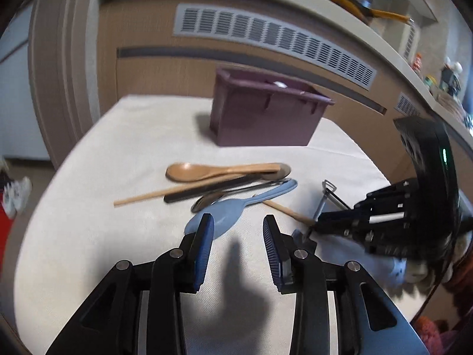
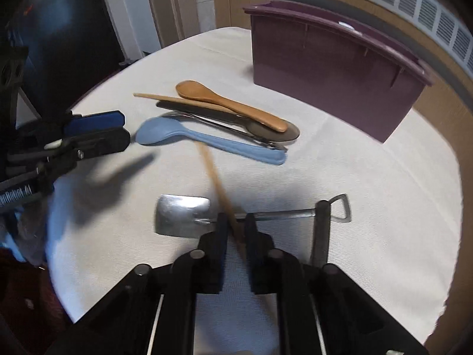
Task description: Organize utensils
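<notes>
A purple bin (image 1: 266, 115) (image 2: 334, 65) stands at the back of the white-clothed table (image 1: 88, 207). In front of it lie a wooden spoon (image 1: 207, 171) (image 2: 227, 103), a chopstick (image 1: 147, 196), a black-handled utensil (image 1: 207, 190), a metal spoon (image 1: 207, 201) and a blue spoon (image 1: 236, 210) (image 2: 207, 139). My left gripper (image 1: 238, 224) (image 2: 97, 130) is open and holds nothing; the blue spoon's bowl lies just past its left finger. My right gripper (image 2: 236, 222) (image 1: 313, 224) is shut on a second wooden chopstick (image 2: 215, 183) (image 1: 283, 208), above a small metal shovel-shaped spatula (image 2: 183, 216).
A dark-handled tool (image 2: 320, 230) lies beside the spatula's looped handle (image 2: 341, 207). Behind the table rises a brown cabinet front with a grey vent (image 1: 266, 35). A shelf above carries a pan (image 1: 354, 6). Shoes (image 1: 16, 195) sit on the floor at left.
</notes>
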